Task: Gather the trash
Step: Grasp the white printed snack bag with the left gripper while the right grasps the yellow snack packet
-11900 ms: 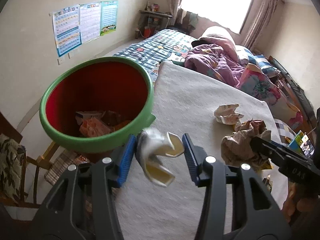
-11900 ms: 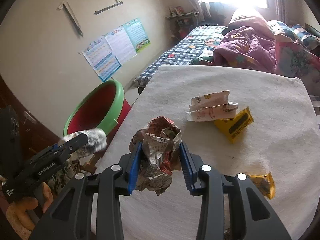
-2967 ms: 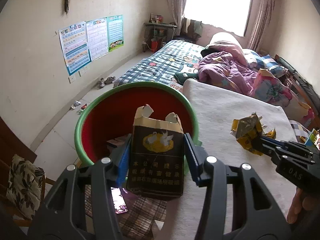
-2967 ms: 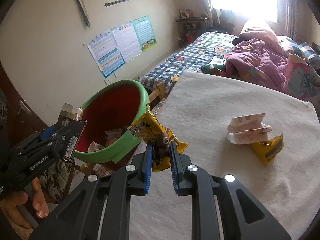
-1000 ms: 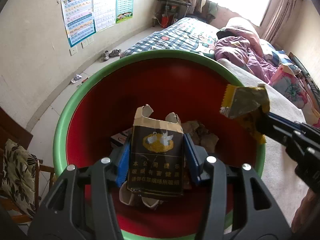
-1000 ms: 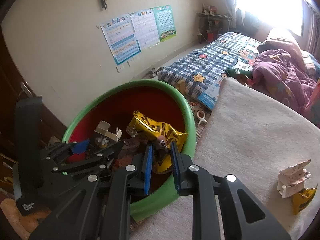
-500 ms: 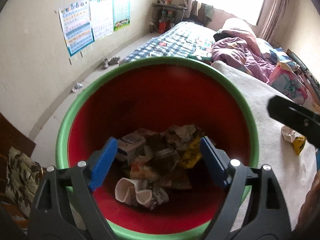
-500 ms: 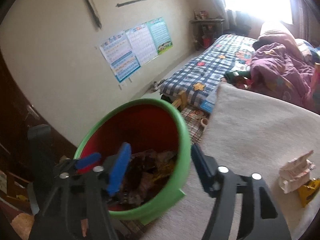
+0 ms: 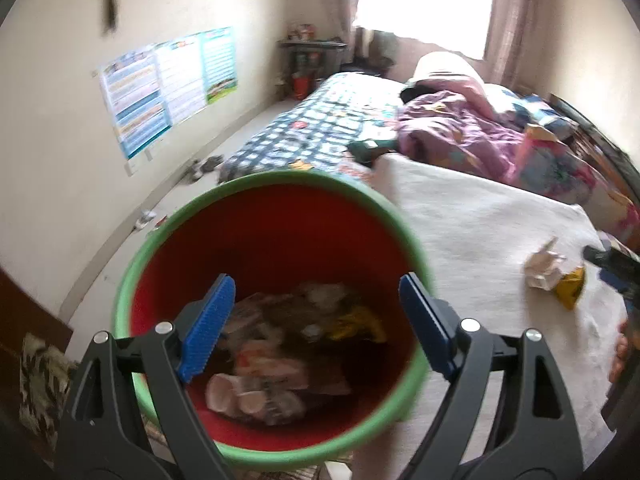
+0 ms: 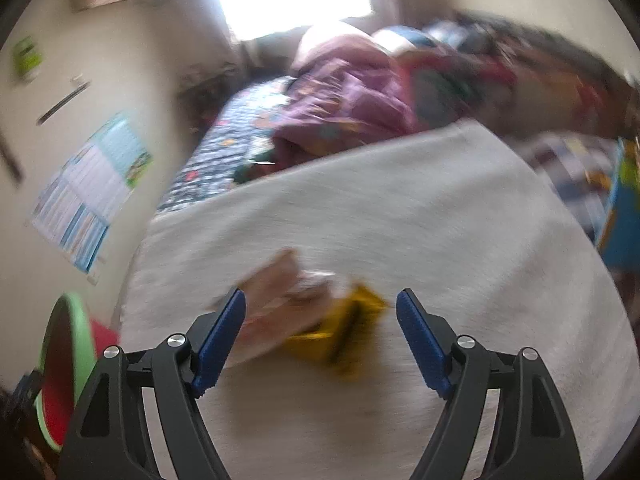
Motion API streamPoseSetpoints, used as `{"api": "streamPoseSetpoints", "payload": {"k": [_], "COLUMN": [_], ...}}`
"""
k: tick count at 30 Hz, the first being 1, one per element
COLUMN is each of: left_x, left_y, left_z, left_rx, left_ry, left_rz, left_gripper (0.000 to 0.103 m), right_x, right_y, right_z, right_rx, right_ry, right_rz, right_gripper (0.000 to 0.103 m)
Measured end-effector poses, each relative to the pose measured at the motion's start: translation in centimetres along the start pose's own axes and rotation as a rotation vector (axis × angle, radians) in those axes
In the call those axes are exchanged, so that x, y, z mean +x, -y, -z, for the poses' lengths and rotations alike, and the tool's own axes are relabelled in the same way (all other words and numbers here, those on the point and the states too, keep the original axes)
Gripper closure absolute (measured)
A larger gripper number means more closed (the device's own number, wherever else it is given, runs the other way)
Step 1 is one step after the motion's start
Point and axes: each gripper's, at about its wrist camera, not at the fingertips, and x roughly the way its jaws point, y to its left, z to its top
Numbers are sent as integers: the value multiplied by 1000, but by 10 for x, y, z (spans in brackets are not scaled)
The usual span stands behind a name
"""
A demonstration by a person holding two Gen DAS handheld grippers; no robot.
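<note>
Red inside, the bin (image 9: pixel 276 240) sits under the left gripper (image 9: pixel 316 320), its jaws wide and empty. The right gripper (image 10: pixel 320 336) is opening over a yellow wrapper (image 10: pixel 340 332) and crumpled paper (image 10: pixel 280 292), gripping nothing.

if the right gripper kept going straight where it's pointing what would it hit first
Probably the yellow wrapper beside the crumpled white paper on the white cloth; the right gripper, jaws opening and empty, frames both, though blur hides depth.

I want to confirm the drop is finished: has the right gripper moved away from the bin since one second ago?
Yes. The right gripper, jaws opening and empty, has swung from above the bin to the white cloth, over the remaining wrappers.
</note>
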Motion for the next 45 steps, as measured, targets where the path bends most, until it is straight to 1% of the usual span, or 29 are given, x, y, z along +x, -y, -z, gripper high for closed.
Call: {"api": "streamPoseSetpoints", "payload": {"k": [3, 4, 5, 6, 7, 10, 12, 13, 15, 17, 20, 24, 25, 27, 30, 33, 34, 36, 37, 39, 43, 45], "left_x": [-1, -2, -2, -2, -2, 2, 10, 16, 27, 38, 60, 84, 92, 98, 109, 113, 112, 108, 102, 91, 51, 34], "left_y": [30, 40, 50, 58, 68, 97, 119, 133, 164, 190, 229, 268, 277, 286, 291, 288, 284, 279, 275, 269, 250, 241], "left_z": [-2, -2, -1, 0, 1, 4, 3, 3, 1, 1, -1, 1, 3, 6, 10, 13, 13, 14, 13, 12, 9, 8], "left_rx": [58, 77, 94, 107, 125, 182, 220, 243, 308, 371, 459, 554, 577, 593, 599, 559, 527, 483, 461, 403, 280, 217], "left_ry": [-1, -2, -4, -6, -9, -13, -40, -55, -58, -63, -107, -129, -140, -153, -172, -205, -207, -210, -200, -194, -139, -124], "left_rz": [38, 52, 66, 79, 94, 128, 168, 184, 214, 229, 261, 231, 206, 184, 137, 126, 135, 133, 118, 132, 139, 146], "left_gripper": [21, 21, 21, 21, 21, 21, 21, 21, 21, 21, 21, 21, 21, 21, 22, 43, 52, 64, 66, 67, 67, 67], "right_x": [18, 23, 27, 31, 29, 13, -1, -6, -20, -27, -40, -60, -63, -70, -73, -76, -77, -78, -78, -80, -81, -81], "right_y": [11, 12, 16, 18, 21, 22, 24, 28, 42, 57, 88, 116, 121, 131, 138, 140, 141, 138, 137, 133, 122, 115], "right_z": [4, 5, 6, 7, 8, 5, 8, 9, 15, 17, 18, 14, 13, 12, 12, 11, 11, 9, 8, 7, 5, 4], "right_rx": [28, 34, 38, 41, 43, -14, -63, -83, -117, -117, -114, -98, -98, -101, -103, -111, -114, -123, -128, -141, -162, -172], "right_ry": [-77, -102, -123, -146, -155, -140, -135, -136, -139, -148, -156, -143, -141, -140, -144, -144, -143, -139, -136, -129, -117, -112], "right_rz": [-40, -56, -70, -100, -130, -168, -197, -195, -184, -189, -204, -223, -227, -240, -256, -273, -278, -291, -296, -308, -324, -332], "right_gripper": [28, 35, 50, 58, 62, 66, 72, 75, 75, 76, 76, 76, 76, 76, 76, 76, 76, 76, 76, 76, 76, 76]}}
